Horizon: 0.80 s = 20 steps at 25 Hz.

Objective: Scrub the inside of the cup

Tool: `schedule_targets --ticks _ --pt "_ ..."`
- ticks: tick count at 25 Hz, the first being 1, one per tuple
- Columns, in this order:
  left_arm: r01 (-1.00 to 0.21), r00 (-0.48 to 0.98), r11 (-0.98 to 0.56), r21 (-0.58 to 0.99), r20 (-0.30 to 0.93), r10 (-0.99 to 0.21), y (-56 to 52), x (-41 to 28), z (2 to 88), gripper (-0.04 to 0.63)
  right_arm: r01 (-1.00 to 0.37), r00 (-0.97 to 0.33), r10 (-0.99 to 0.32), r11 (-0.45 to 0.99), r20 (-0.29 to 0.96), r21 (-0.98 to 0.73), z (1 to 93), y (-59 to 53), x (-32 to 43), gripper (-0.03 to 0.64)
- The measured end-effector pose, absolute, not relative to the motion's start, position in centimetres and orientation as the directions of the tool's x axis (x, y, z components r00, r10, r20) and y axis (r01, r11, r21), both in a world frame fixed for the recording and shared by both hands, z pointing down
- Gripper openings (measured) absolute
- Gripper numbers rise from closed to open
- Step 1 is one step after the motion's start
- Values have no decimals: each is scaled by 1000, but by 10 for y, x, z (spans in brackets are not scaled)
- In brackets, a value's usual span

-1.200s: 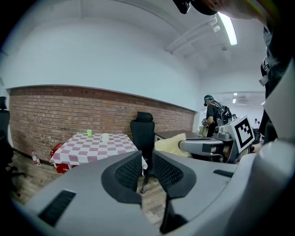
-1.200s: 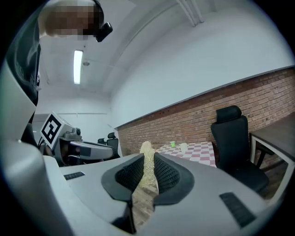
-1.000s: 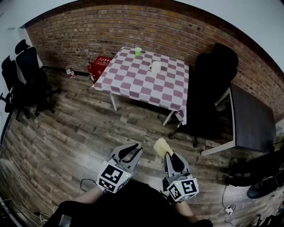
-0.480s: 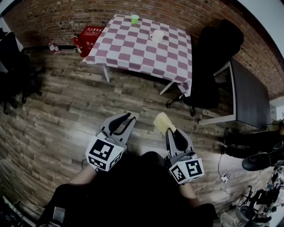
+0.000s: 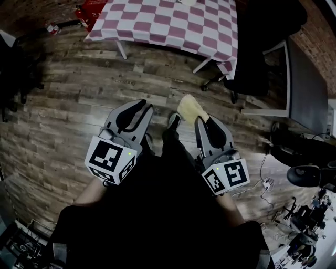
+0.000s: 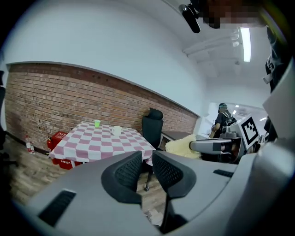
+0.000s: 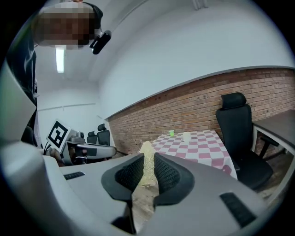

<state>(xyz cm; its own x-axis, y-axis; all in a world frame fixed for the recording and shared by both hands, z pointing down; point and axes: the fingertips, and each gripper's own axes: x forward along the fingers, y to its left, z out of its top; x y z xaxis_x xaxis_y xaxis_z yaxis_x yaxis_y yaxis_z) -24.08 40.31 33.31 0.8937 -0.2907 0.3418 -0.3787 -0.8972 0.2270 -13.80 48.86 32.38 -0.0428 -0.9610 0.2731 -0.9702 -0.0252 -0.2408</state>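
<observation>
No readable writing is seen: only black-and-white square markers are carried on the cubes of the two grippers, and the white print on the red plastic crate (image 5: 95, 7) under the far corner of the table is too small to be read. The white ceramic cup (image 6: 116, 130) is stood upright on the table covered with a red-and-white checked cloth (image 5: 174, 22), mouth upward, near that table's far edge; what is in it cannot be made out, nor can the way its handle is turned. A small green cup (image 6: 97, 123) is set farther back on the same table, apart from the white one, and its contents cannot be told either. Both grippers are held over the wooden plank floor (image 5: 63, 105), well apart from the table. The right gripper (image 5: 206, 122) is clamped on a yellow fibrous sponge (image 5: 190, 109), whose long axis is laid along the jaws, its free end projecting past the tips toward the table. The jaws of the left gripper (image 5: 138, 109) are kept a narrow gap apart, with nothing held between them. A black office chair (image 7: 236, 125) is placed beside the table.
</observation>
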Motion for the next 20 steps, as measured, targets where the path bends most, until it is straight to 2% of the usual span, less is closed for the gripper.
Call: schedule_targets --ticks 12,20 --pt "-446 861 -882 156 346 -374 346 -121 304 80 -957 -162 -963 100 215 -273 311 406 -23 75" --pt "-504 830 -849 157 361 -426 326 -70 297 80 -944 -235 -951 175 201 -280 305 377 32 75"
